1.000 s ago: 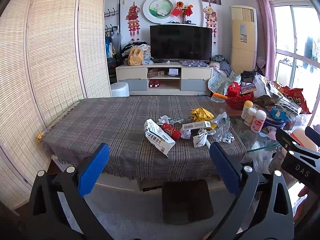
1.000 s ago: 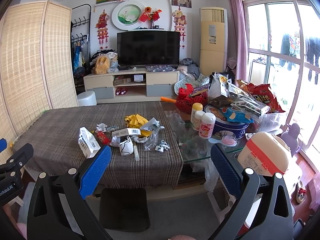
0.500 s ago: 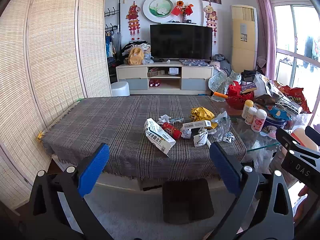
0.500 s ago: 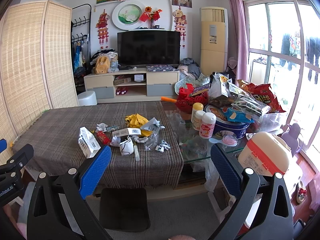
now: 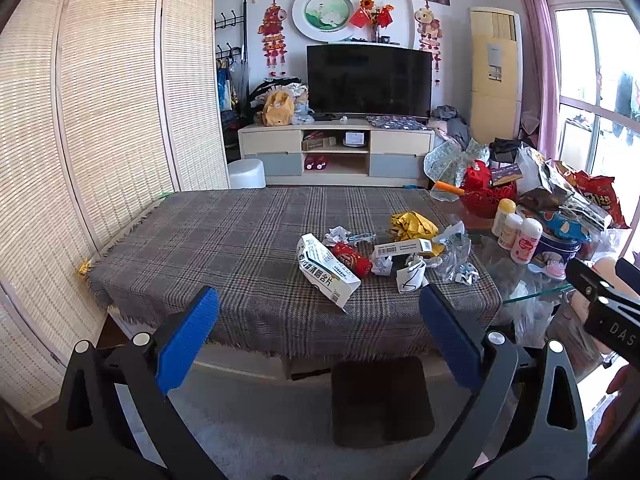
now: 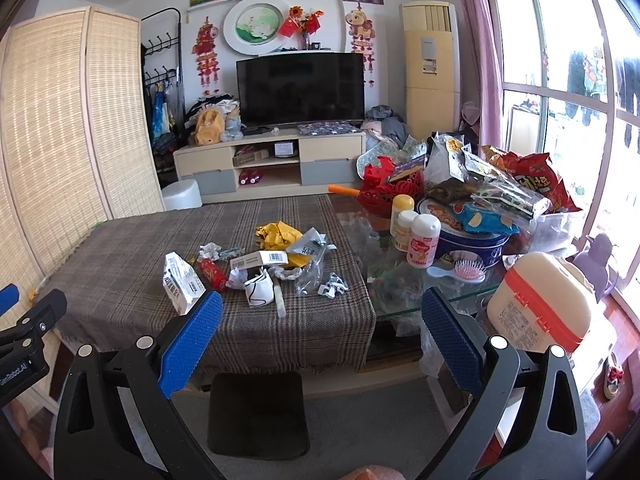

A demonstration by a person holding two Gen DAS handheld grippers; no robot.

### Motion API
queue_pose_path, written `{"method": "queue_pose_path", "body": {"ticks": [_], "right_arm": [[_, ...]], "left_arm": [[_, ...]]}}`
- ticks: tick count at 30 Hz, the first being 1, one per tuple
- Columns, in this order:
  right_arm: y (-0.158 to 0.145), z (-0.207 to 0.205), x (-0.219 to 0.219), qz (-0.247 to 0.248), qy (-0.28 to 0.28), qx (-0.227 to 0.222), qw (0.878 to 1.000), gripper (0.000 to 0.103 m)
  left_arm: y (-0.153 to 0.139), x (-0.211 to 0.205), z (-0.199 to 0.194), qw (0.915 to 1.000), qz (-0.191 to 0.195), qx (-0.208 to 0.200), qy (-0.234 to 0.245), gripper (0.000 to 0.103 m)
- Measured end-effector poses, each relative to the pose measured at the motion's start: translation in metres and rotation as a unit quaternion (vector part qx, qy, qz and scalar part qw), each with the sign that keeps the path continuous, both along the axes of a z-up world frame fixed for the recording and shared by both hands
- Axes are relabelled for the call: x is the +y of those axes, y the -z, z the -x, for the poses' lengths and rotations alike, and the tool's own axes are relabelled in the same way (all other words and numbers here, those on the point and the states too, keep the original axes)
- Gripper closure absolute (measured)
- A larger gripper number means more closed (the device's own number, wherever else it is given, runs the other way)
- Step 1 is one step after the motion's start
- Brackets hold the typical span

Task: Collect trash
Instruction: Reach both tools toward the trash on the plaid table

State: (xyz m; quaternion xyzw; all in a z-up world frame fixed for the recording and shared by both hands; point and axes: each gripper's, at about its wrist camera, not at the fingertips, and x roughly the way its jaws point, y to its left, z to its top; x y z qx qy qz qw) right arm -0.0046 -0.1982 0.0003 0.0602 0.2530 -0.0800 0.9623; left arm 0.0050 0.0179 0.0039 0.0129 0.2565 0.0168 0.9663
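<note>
Crumpled wrappers, perhaps foil [image 5: 412, 224], and torn white cartons [image 5: 326, 272] clustered on plaid tablecloth [image 5: 224, 240].

Left half of table: bare plaid cloth [image 5: 208, 248], wide free room from the near edge to the far edge.
Trash cluster: white carton [image 5: 326, 270], red wrapper [image 5: 352, 258], flat box [image 5: 404, 246], yellow foil [image 5: 412, 224] and clear plastic [image 5: 456, 256] lie touching or just beside one another; little room between pieces.
Right side: bottles [image 6: 416, 236], blue tin [image 6: 472, 240], snack bags [image 6: 532, 184] and cream case [image 6: 540, 304] crowd the glass top.
Near approach: dark stool [image 6: 258, 416] stands below the table edge; air above it is free.
Left flank: woven screen [image 5: 80, 140] walls it off.
</note>
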Motion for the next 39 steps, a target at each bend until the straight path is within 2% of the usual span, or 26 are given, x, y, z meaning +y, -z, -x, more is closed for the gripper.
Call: {"method": "queue_pose_path", "body": {"ticks": [3,7,15,22,24,28,31,34,39], "right_arm": [[-0.001,-0.003,-0.013,-0.008,0.004,-0.002,1.0,0.003],[0.005,-0.012,-0.018,0.006,-0.007,0.01,1.0,0.003],[0.052,-0.044,-0.014,-0.027,-0.038,0.078,0.996,0.003],[0.079,-0.082,-0.012,-0.062,-0.058,0.117,0.99,0.003],[0.089,-0.096,-0.009,-0.06,-0.062,0.129,0.988,0.003],[0.106,-0.123,0.004,-0.023,-0.069,0.144,0.987,0.003],[0.123,-0.147,0.006,-0.045,-0.09,0.166,0.981,0.003],[0.14,-0.17,0.01,-0.059,-0.103,0.193,0.974,0.005],[0.157,-0.199,0.018,-0.054,-0.125,0.223,0.965,0.019]], "left_arm": [[0.004,0.008,-0.008,0.9999,0.0,0.005,-0.011,0.008],[0.016,0.016,-0.019,0.9997,0.0,0.022,-0.004,0.008],[0.046,0.021,-0.046,0.9978,0.01,0.066,0.002,0.008],[0.067,0.024,-0.083,0.9952,0.003,0.098,-0.002,0.008],[0.074,0.027,-0.095,0.9939,0.005,0.11,-0.004,0.008],[0.086,0.03,-0.123,0.9916,-0.009,0.129,-0.014,0.008],[0.093,0.032,-0.145,0.9902,-0.013,0.138,-0.014,0.008],[0.1,0.034,-0.17,0.9885,-0.006,0.151,-0.01,0.008],[0.122,0.029,-0.216,0.9805,-0.017,0.196,0.005,0.008]]}}
